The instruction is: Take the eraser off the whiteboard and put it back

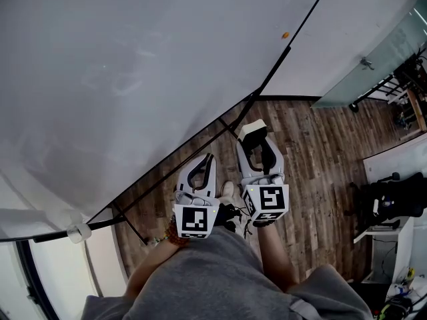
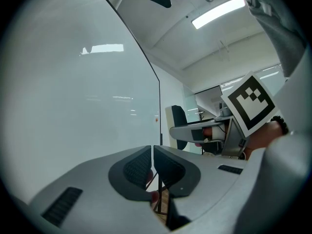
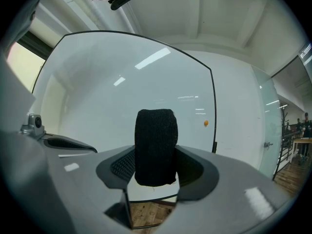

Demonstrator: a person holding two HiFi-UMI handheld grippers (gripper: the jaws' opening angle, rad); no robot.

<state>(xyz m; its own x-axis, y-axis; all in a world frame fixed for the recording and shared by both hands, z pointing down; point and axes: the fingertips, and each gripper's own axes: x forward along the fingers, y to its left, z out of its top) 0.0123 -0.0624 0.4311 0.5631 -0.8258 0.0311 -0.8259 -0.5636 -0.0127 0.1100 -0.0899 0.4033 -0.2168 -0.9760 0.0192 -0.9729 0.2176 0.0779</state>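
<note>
Eraser [image 3: 156,145] off whiteboard [image 1: 133,79] — clamped between jaws of right tool [image 1: 259,153]. Left tool [image 2: 152,164] closed, empty. Removal done; putting it back on board remains.

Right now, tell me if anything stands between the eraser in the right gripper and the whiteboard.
Nothing visible does. The right gripper clamps the eraser in its jaws, and bare whiteboard lies straight ahead; a small orange dot sits on it, off to the right.
</note>
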